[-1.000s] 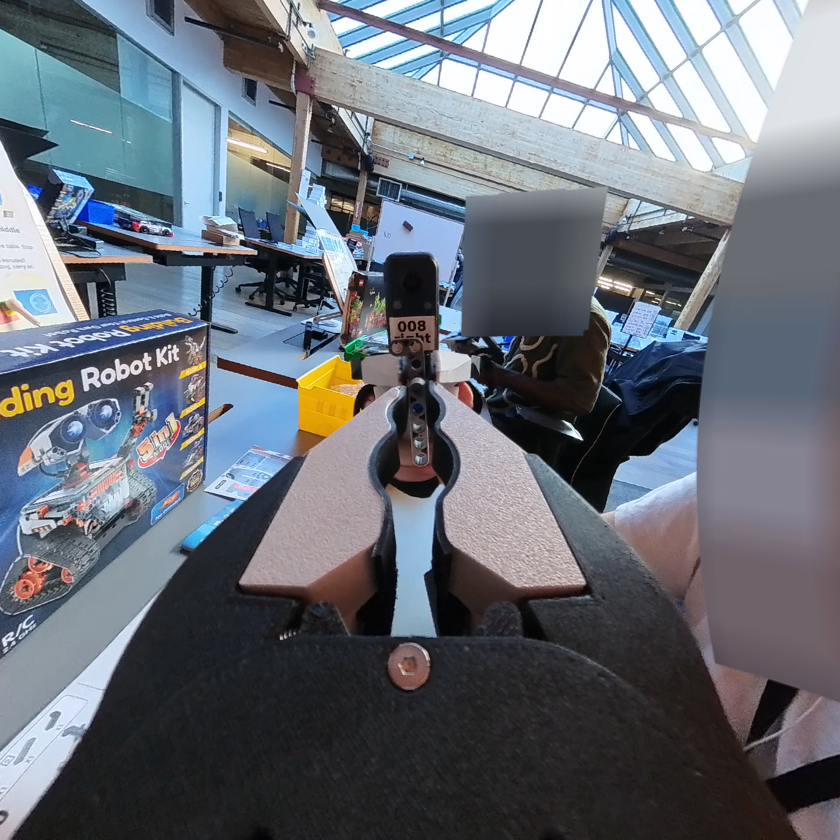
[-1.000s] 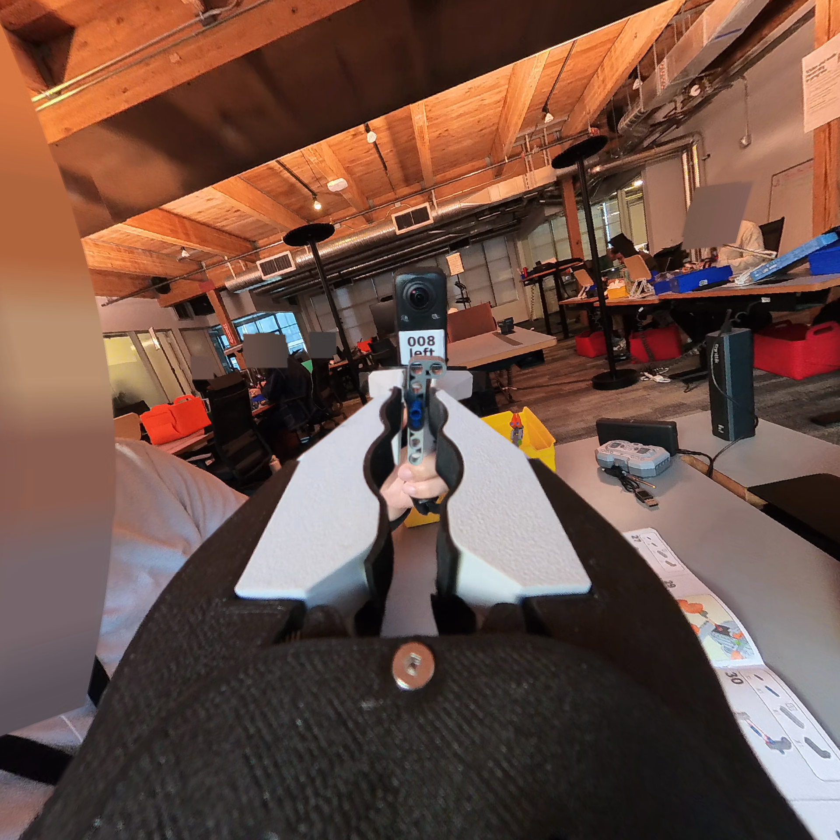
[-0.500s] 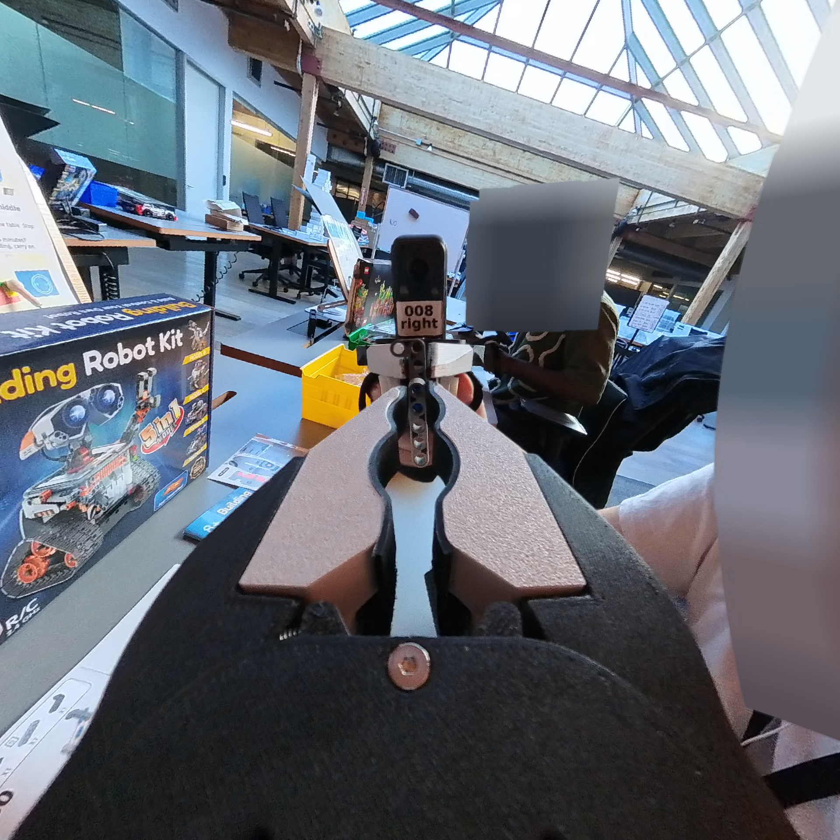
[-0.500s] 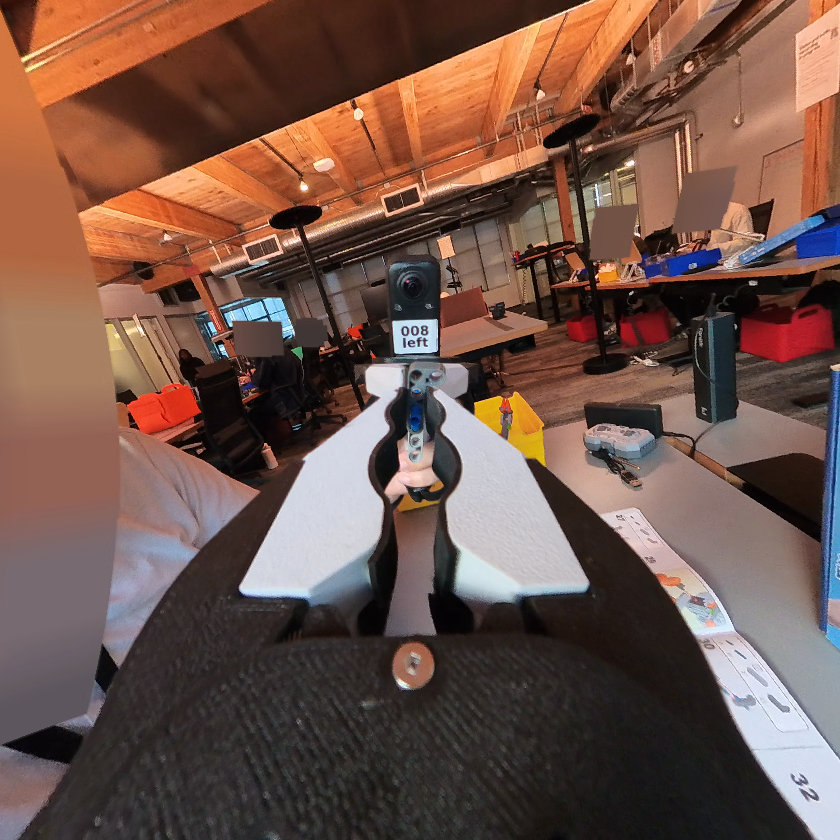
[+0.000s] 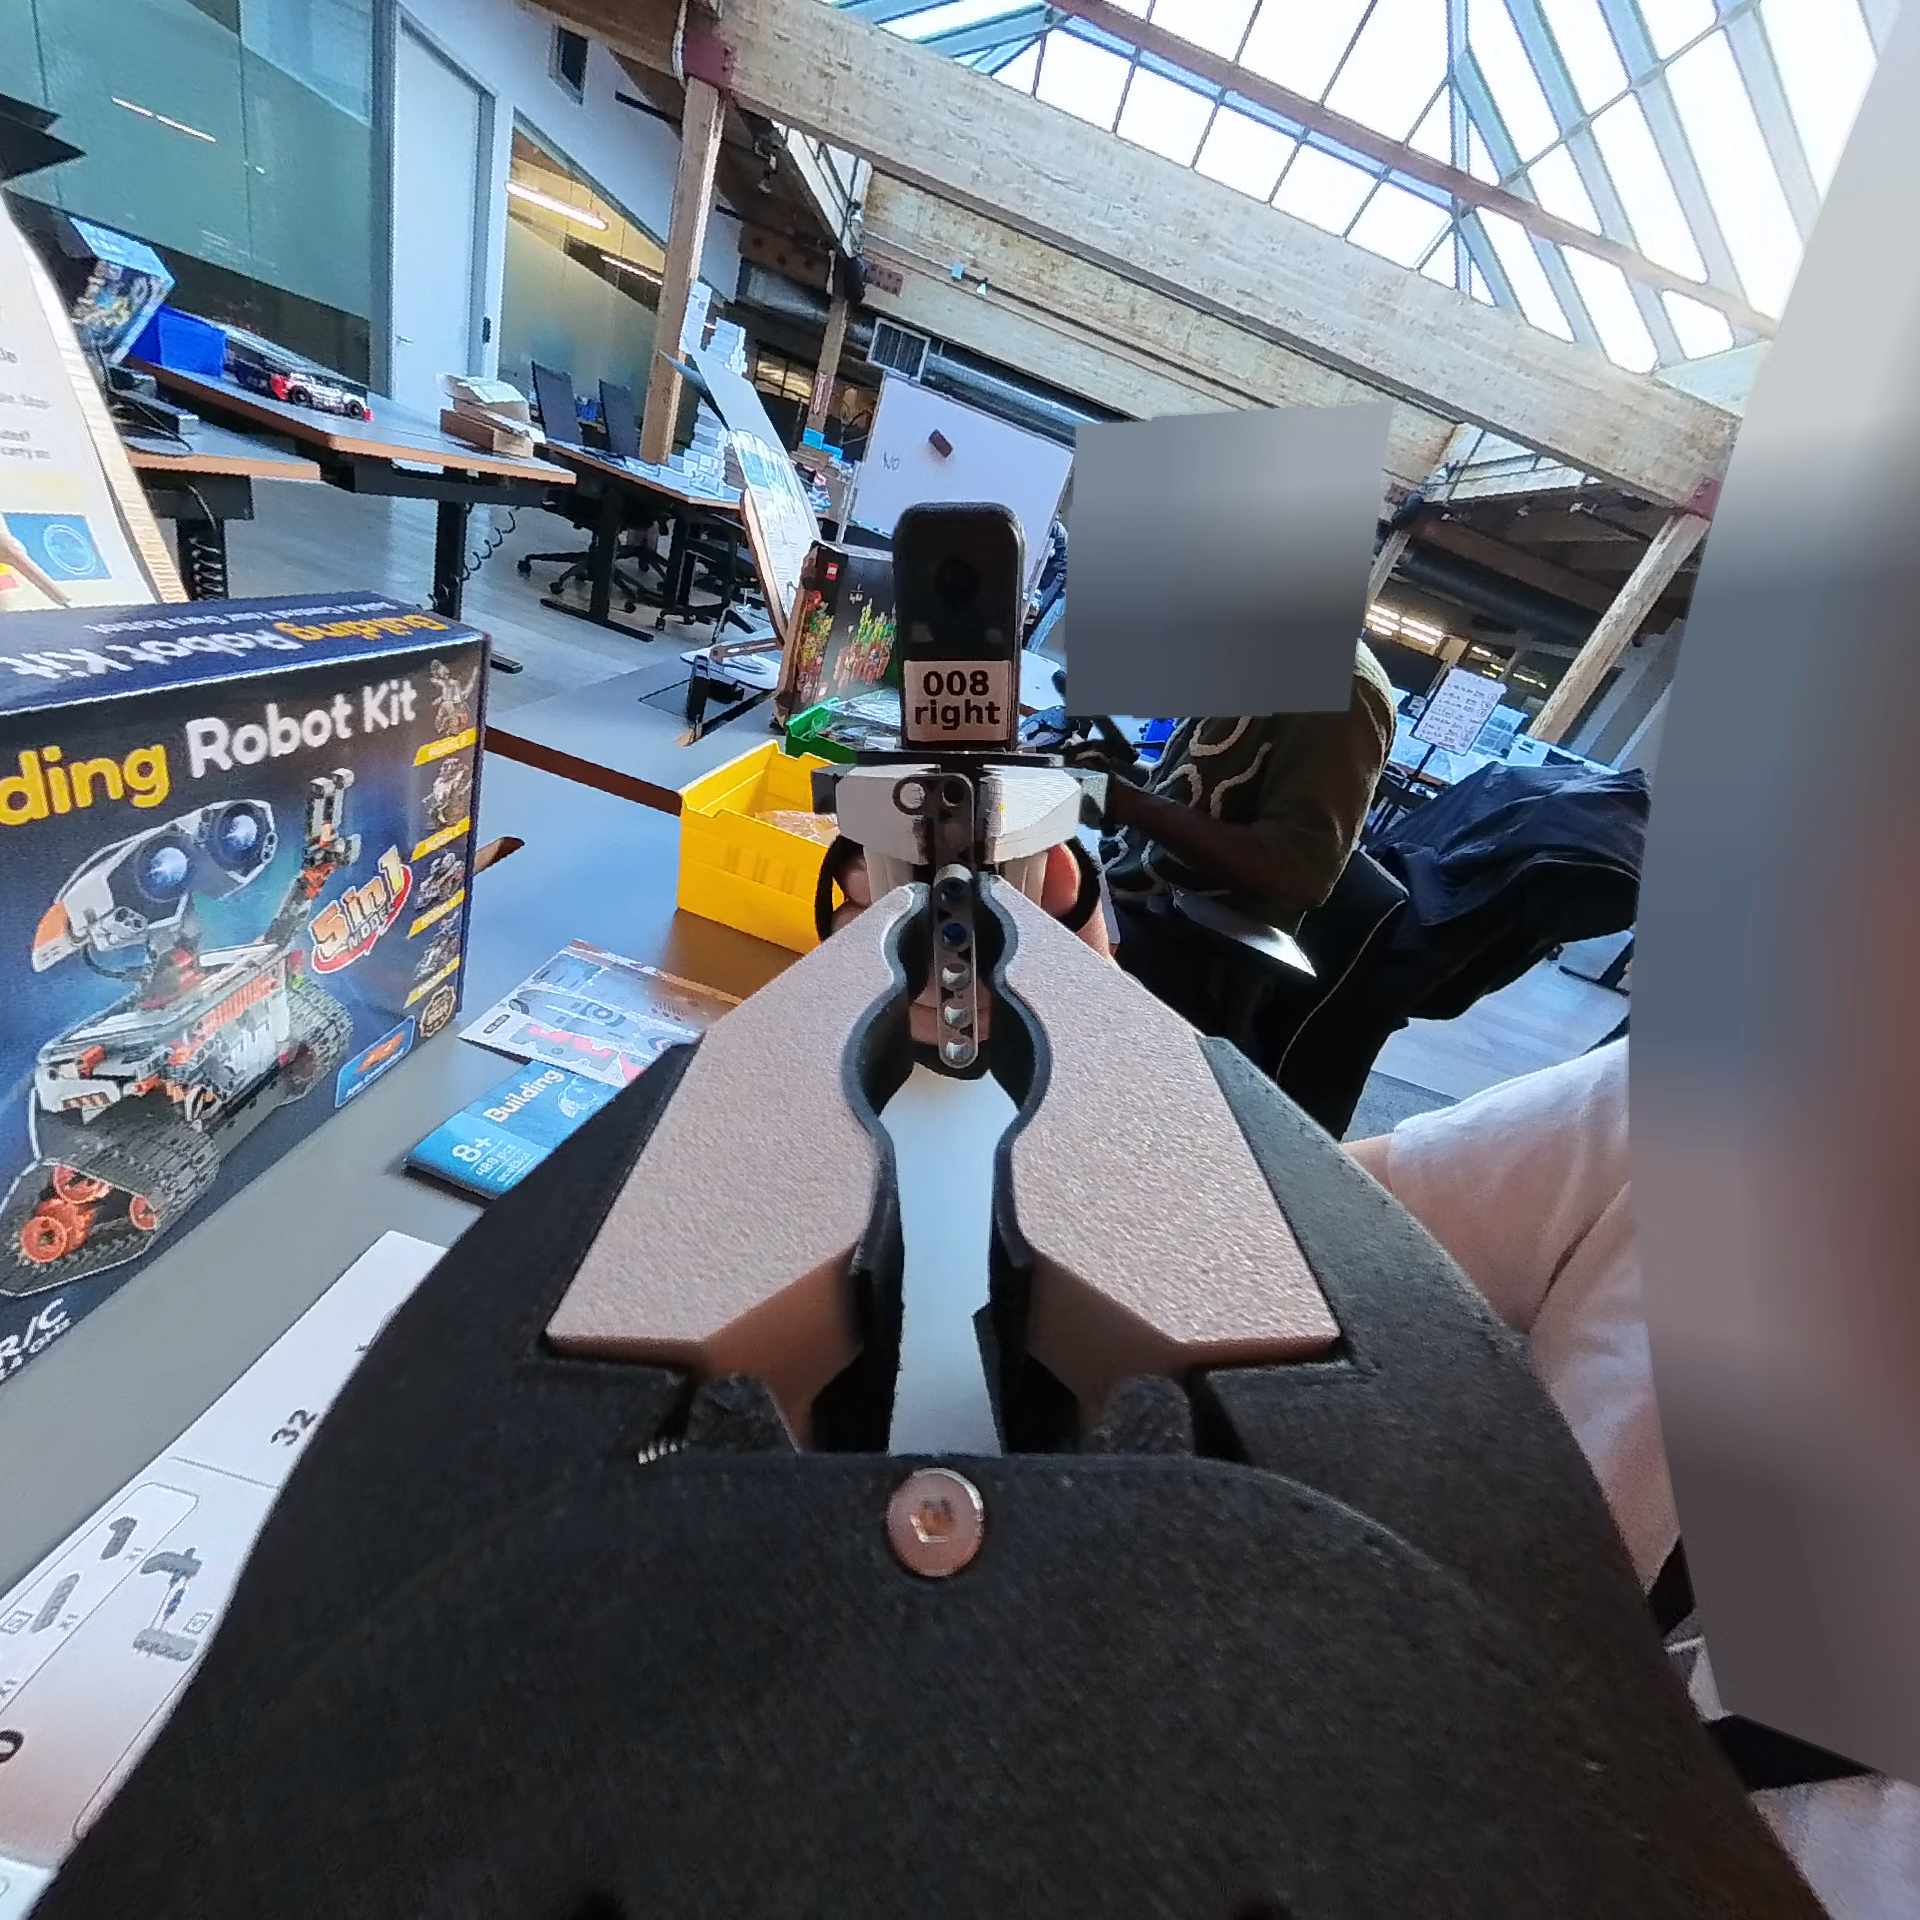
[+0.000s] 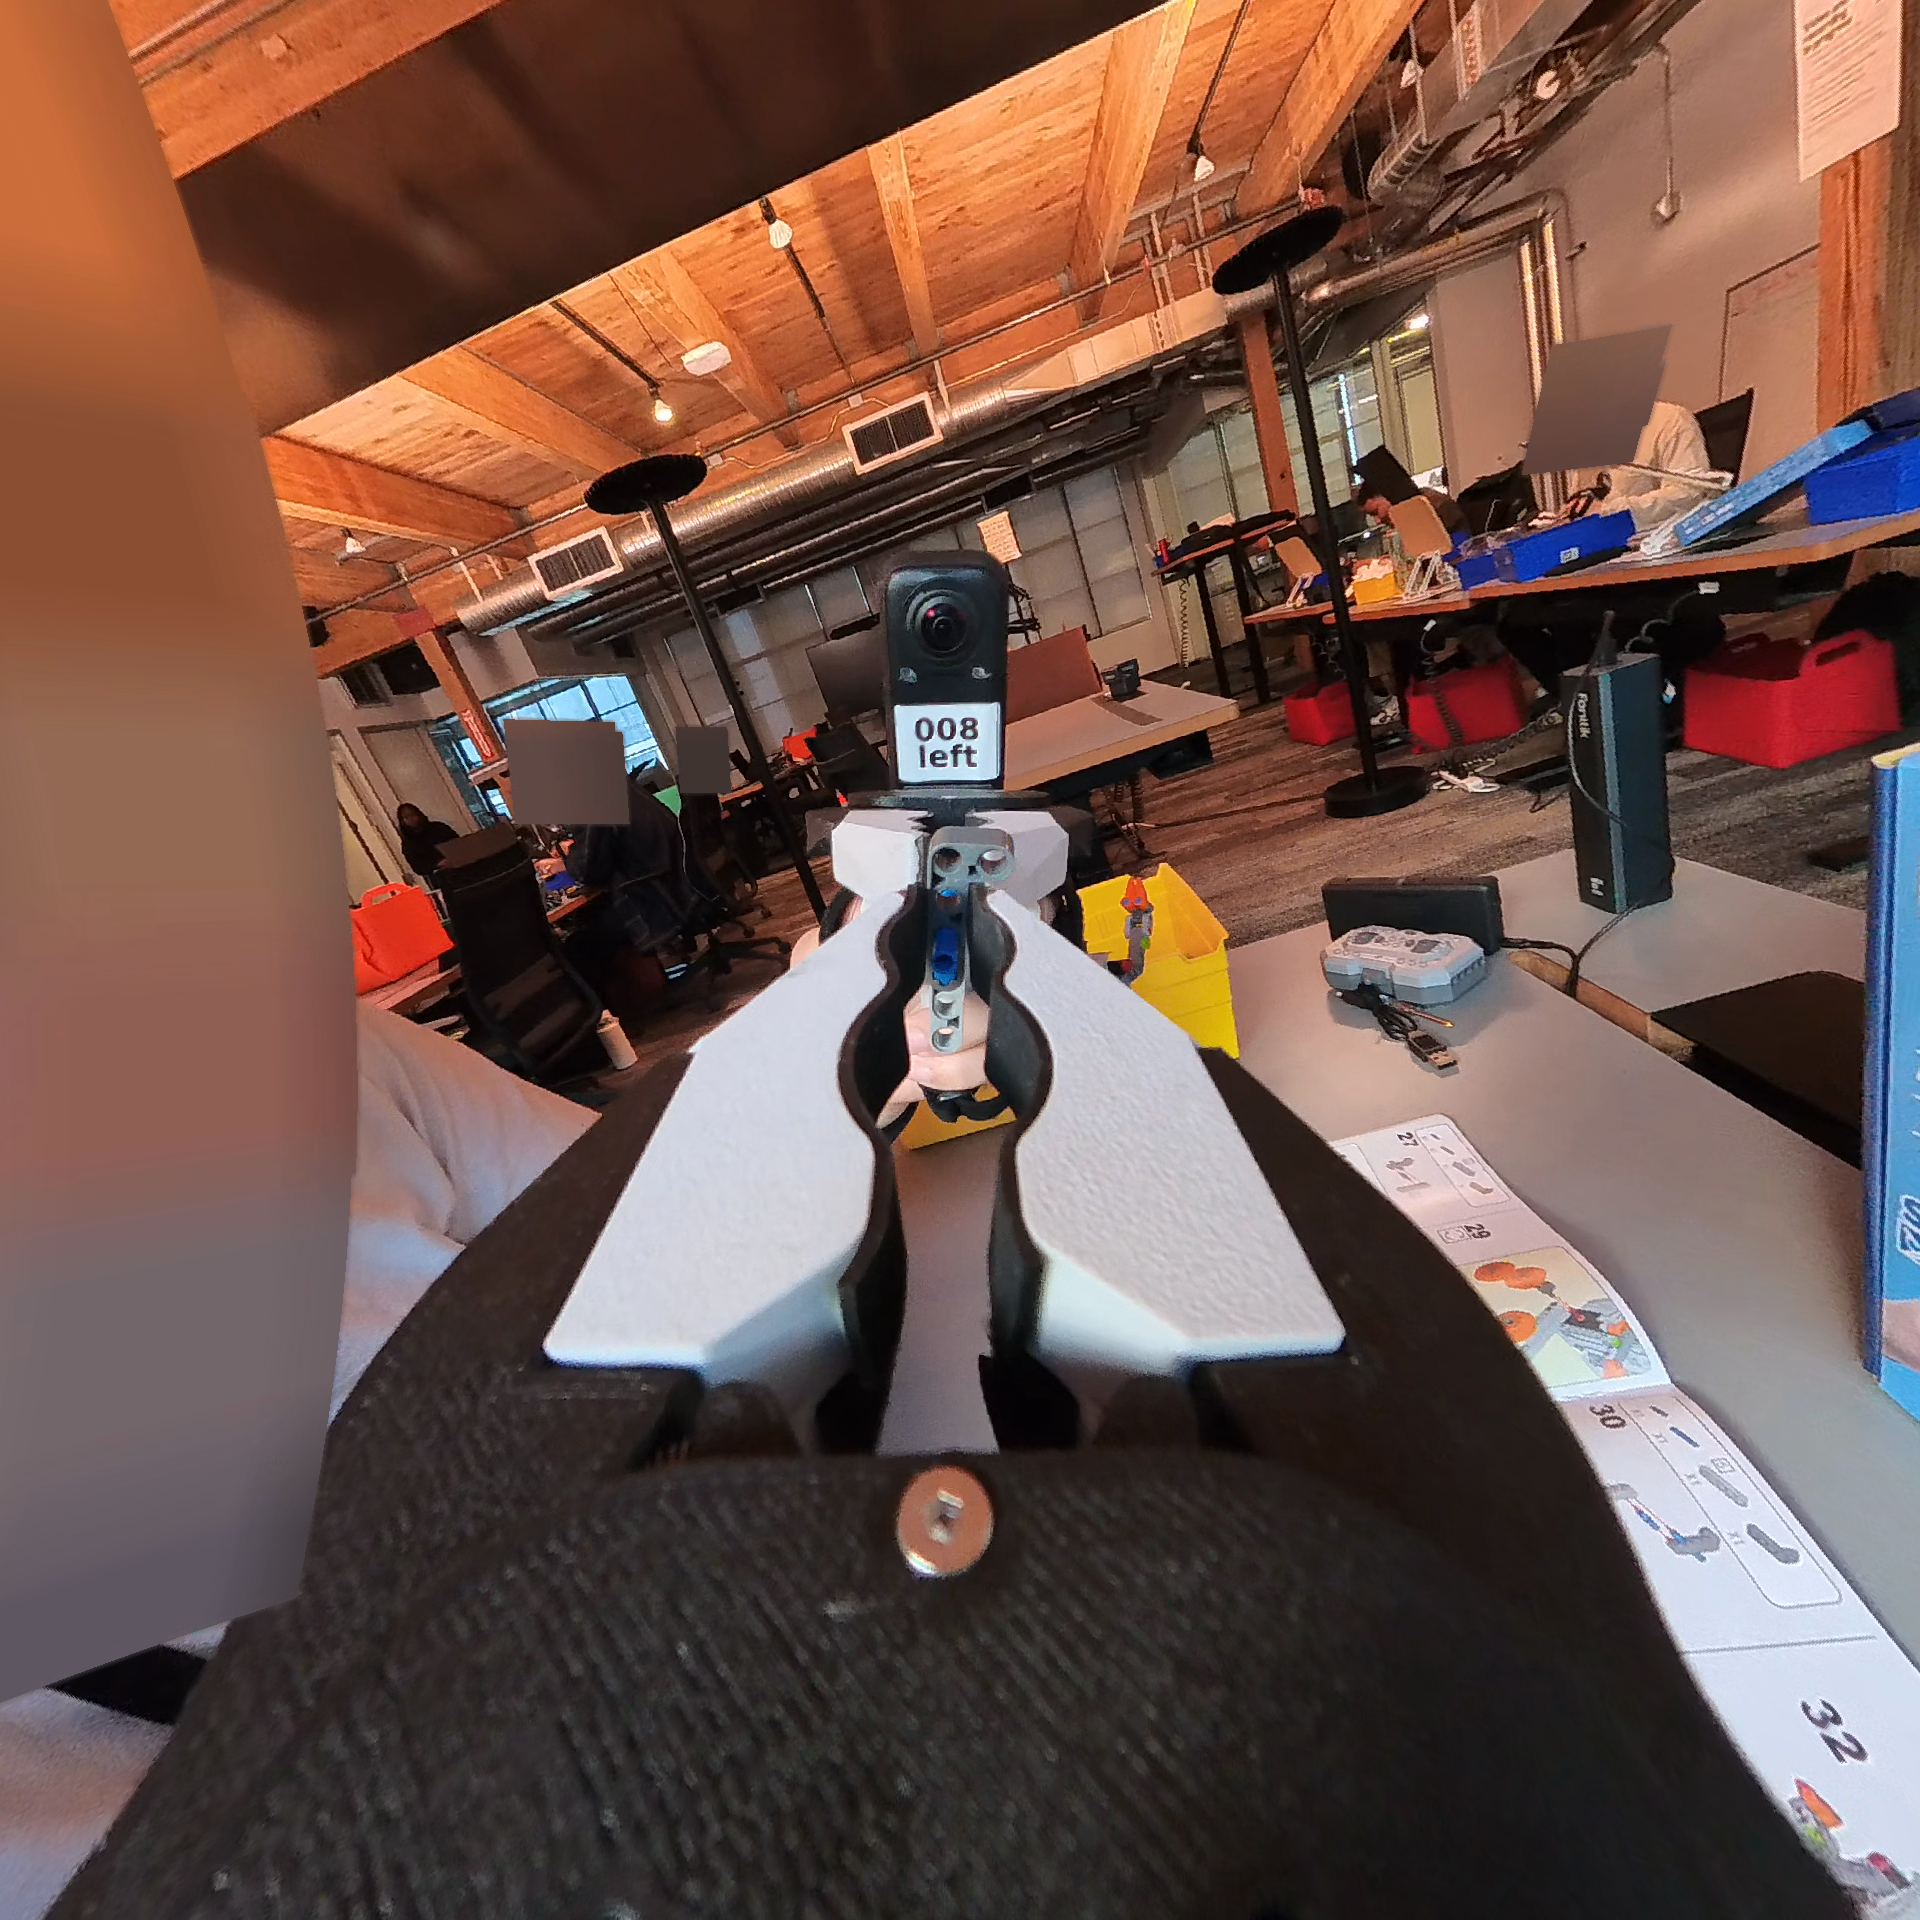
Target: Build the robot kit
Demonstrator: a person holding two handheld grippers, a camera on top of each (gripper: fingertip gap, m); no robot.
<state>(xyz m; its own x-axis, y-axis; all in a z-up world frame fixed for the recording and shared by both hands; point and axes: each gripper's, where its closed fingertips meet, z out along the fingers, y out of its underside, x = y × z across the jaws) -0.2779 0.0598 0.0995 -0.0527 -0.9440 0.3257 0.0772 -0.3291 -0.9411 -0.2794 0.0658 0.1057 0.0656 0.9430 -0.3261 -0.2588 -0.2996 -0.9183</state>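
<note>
Right gripper, white fingers closed on a grey perforated beam with a blue pin. Left gripper opposite, touching the beam's far end. Yellow bin and instruction sheet on the grey table.

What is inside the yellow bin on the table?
In the right wrist view, a small orange and grey toy figure stands up out of the yellow bin. In the left wrist view, pale loose contents show just above the rim; the bin's walls and the gripper hide the rest.
</note>
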